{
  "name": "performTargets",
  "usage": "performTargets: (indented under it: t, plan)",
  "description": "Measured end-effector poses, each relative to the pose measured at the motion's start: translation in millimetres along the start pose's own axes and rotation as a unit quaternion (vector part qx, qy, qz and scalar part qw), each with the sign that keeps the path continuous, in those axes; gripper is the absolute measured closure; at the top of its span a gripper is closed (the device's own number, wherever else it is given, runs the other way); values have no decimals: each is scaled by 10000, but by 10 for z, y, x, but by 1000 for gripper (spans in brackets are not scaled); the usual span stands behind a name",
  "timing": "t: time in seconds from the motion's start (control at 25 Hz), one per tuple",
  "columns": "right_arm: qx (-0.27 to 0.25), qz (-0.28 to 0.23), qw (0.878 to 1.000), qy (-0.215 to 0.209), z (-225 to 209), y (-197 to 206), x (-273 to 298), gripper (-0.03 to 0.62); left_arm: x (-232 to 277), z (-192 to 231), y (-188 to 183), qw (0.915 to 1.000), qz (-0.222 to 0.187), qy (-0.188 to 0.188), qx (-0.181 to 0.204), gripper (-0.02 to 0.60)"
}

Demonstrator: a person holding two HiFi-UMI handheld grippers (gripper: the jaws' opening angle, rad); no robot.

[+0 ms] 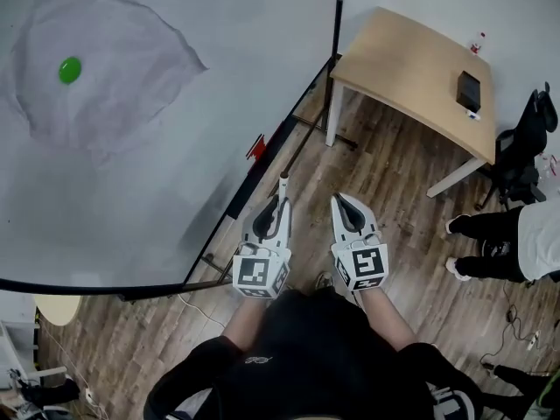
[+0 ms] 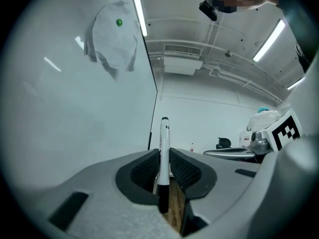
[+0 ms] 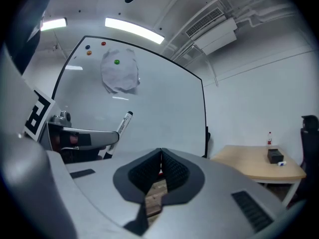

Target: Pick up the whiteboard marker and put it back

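Note:
The whiteboard marker (image 1: 283, 188), white with a black cap, stands upright between the pads of my left gripper (image 1: 273, 206), which is shut on it near its lower end. In the left gripper view the marker (image 2: 164, 148) rises above the jaws with the whiteboard (image 2: 75, 108) just to its left. My right gripper (image 1: 344, 206) hangs beside the left one, its jaws shut with nothing between them. From the right gripper view (image 3: 160, 159) the marker (image 3: 123, 124) shows at the left, tilted, in front of the whiteboard (image 3: 159, 98).
A crumpled sheet (image 1: 105, 68) is pinned to the whiteboard (image 1: 131, 173) by a green magnet (image 1: 69, 69). A wooden table (image 1: 411, 68) with a black box (image 1: 469, 91) stands at the right. A person's legs (image 1: 490, 234) and a black chair (image 1: 523, 147) are further right.

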State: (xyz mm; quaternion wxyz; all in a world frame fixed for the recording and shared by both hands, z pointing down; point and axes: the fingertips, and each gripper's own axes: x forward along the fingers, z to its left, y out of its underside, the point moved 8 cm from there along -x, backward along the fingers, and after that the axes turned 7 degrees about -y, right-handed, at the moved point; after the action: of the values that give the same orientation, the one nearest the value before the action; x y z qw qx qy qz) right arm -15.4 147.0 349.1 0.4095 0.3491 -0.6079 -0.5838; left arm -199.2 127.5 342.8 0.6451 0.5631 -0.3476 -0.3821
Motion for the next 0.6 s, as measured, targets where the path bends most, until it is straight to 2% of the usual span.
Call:
performTargets:
  t: [0.28,0.6]
  plan:
    - [-33,82,9987,503,10,-42,-290,592,2,-179,9,9983,168,560,57,513]
    - [84,262,9964,800,198,224,-337,592,-100,-46,288,9959,423,801,-41,513]
